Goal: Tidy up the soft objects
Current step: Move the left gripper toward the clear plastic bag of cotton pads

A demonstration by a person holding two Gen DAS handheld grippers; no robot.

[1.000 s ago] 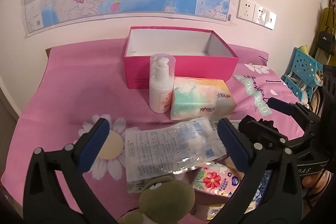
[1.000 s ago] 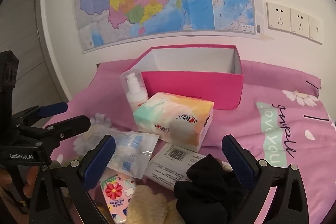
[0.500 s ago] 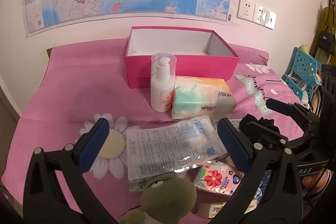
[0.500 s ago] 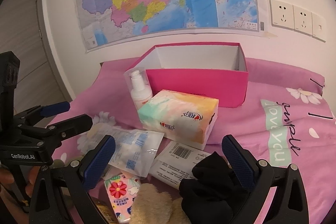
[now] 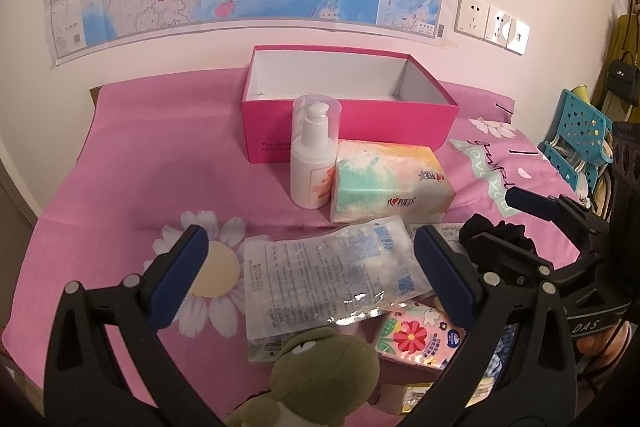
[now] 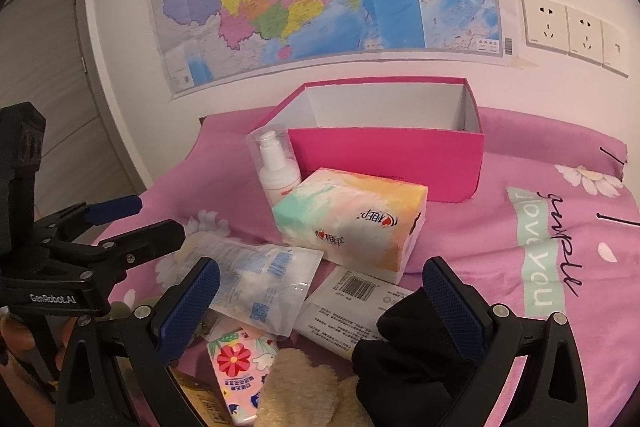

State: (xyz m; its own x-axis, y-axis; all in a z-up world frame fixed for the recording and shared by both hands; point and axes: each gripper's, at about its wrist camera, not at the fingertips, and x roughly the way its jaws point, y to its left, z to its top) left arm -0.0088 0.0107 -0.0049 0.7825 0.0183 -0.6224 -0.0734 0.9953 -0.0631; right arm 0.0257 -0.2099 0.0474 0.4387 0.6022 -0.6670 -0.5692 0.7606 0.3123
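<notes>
The pink box stands open at the back of the pink floral cloth, its white inside showing nothing in it; small print on its front wall is too fine to read. Just in front of the box stands a white pump bottle under a clear cap, with an orange label I cannot read. Touching the bottle's side is a pastel tissue pack with a red heart logo and Chinese characters. In front of the pack lies a clear plastic pouch printed in blue, partly over a flowered tissue packet. Nearer than the pouch sits a green plush frog. A white barcoded packet lies beside a black cloth and a beige plush. On the cloth: "love you". The left gripper and right gripper both hover spread wide, holding nothing; the left one's body reads "GenRobot.AI"
</notes>
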